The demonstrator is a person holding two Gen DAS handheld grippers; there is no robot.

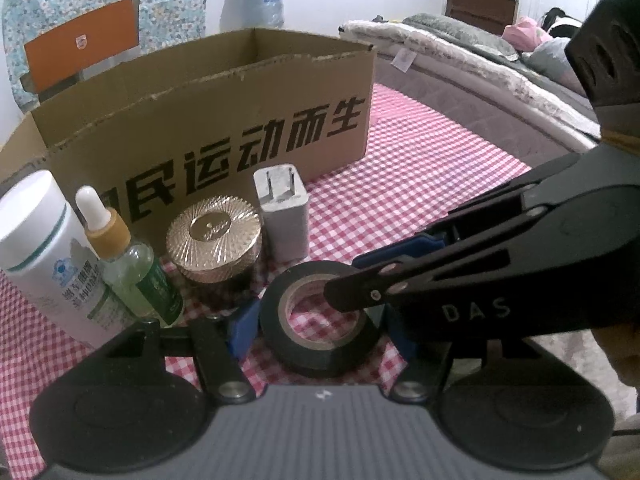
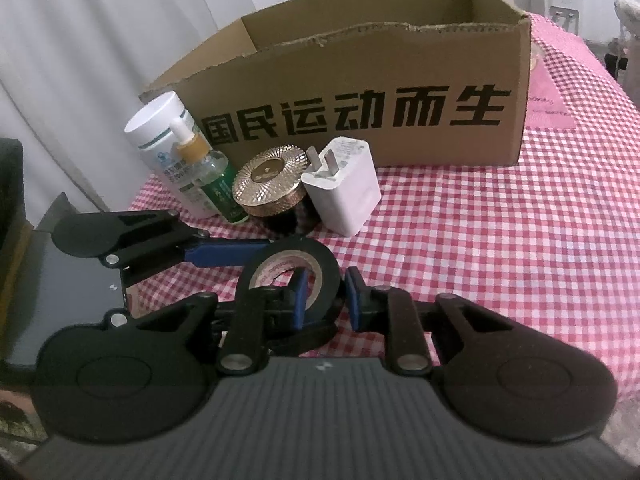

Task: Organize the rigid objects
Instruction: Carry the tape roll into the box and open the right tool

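Tape roll (image 2: 288, 276) sat between both open grippers, right gripper (image 2: 325, 298) straddling its wall, left gripper (image 1: 320, 320) flanking; next: close, lift into cardboard box (image 2: 360, 80).

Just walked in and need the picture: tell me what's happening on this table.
A person works two handheld claws around a black tape roll on the checkered cloth. The left claw is open with a finger on either side of the roll. The right claw, open, straddles its wall, one finger in the hole. The cardboard box stands behind.
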